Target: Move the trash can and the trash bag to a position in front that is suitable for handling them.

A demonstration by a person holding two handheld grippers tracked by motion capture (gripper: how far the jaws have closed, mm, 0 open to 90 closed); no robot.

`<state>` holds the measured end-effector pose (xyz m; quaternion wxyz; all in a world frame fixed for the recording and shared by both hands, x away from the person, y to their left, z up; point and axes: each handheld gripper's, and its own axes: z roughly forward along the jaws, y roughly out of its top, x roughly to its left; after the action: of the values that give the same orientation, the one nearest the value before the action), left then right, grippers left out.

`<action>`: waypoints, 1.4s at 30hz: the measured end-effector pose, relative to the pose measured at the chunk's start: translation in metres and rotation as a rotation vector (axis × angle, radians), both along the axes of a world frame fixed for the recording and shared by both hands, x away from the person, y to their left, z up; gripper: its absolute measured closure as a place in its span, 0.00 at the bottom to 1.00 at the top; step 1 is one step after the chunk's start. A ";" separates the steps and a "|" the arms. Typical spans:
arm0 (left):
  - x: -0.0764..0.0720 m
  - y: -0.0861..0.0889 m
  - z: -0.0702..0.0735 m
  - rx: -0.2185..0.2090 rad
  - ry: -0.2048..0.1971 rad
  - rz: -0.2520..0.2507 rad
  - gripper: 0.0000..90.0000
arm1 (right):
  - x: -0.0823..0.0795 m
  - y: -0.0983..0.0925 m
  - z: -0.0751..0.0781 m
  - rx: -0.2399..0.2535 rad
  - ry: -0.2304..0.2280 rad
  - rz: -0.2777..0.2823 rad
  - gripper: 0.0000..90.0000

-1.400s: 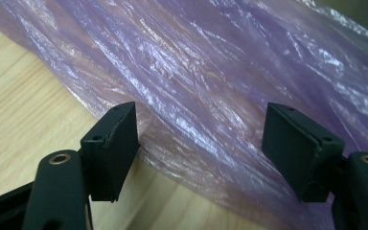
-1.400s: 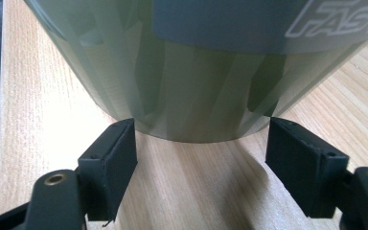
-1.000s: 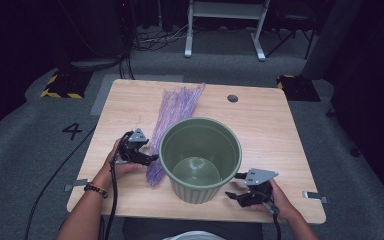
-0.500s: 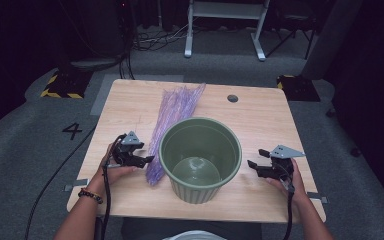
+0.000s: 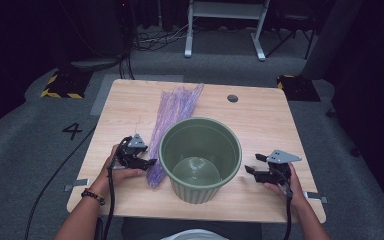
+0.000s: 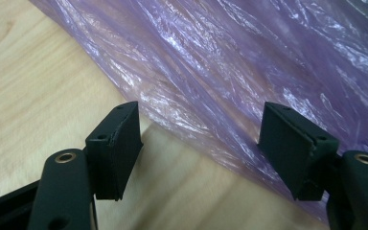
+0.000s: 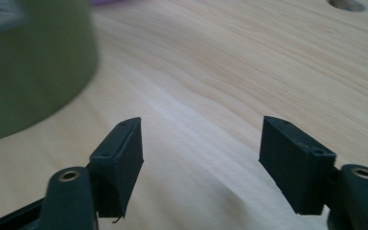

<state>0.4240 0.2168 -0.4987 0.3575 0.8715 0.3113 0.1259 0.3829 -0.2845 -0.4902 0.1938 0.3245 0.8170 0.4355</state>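
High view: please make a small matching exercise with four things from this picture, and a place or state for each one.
Things:
1. green bin
2. purple plastic bag
3. left gripper
4. round hole

Places or states:
A. jaws open, at the bag's near end
B. in the table's far right part
C. lies flat, left of the bin
D. stands upright, empty, near the front edge

Pairs: 1-D, 2-C, 3-A, 4-B
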 end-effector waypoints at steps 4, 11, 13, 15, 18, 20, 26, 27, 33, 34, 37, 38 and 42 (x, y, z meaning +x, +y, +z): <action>-0.014 0.007 -0.001 -0.013 -0.008 -0.001 0.34 | -0.021 0.013 0.004 0.022 0.000 0.128 0.31; -0.046 0.012 -0.004 -0.027 -0.025 -0.038 0.34 | -0.052 0.042 0.005 0.075 0.027 0.242 0.22; -0.050 0.010 -0.004 -0.032 -0.025 -0.048 0.34 | -0.055 0.047 0.005 0.075 0.035 0.254 0.21; -0.054 0.003 -0.004 -0.031 -0.026 -0.069 0.34 | -0.058 0.057 0.003 0.062 0.034 0.270 0.20; -0.057 -0.020 -0.004 -0.031 -0.022 -0.126 0.34 | -0.059 0.069 0.001 0.061 0.030 0.254 0.21; -0.057 -0.031 -0.004 -0.030 -0.027 -0.144 0.34 | -0.058 0.071 0.001 0.063 0.025 0.235 0.21; -0.050 -0.053 -0.004 -0.033 -0.024 -0.141 0.33 | -0.055 0.070 0.000 0.061 0.003 0.200 0.19; -0.050 -0.053 -0.004 -0.033 -0.024 -0.141 0.33 | -0.055 0.070 0.000 0.061 0.003 0.200 0.19; -0.036 -0.071 -0.004 -0.032 -0.024 -0.133 0.33 | -0.047 0.064 -0.003 0.061 -0.008 0.140 0.22; -0.033 -0.075 -0.003 -0.028 -0.025 -0.133 0.33 | -0.044 0.063 -0.004 0.059 -0.012 0.128 0.23; -0.022 -0.085 -0.003 -0.026 -0.022 -0.129 0.35 | -0.036 0.060 -0.004 0.054 -0.012 0.087 0.24; -0.013 -0.090 -0.003 -0.025 -0.025 -0.110 0.35 | -0.029 0.061 -0.005 0.038 -0.016 0.048 0.27; -0.004 -0.097 -0.003 -0.031 -0.028 -0.103 0.36 | -0.021 0.060 -0.008 0.056 -0.006 0.006 0.29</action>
<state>0.4204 0.1194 -0.5019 0.3813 0.8787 0.2631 0.1147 0.3617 -0.2241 -0.4984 0.1857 0.3258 0.8049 0.4599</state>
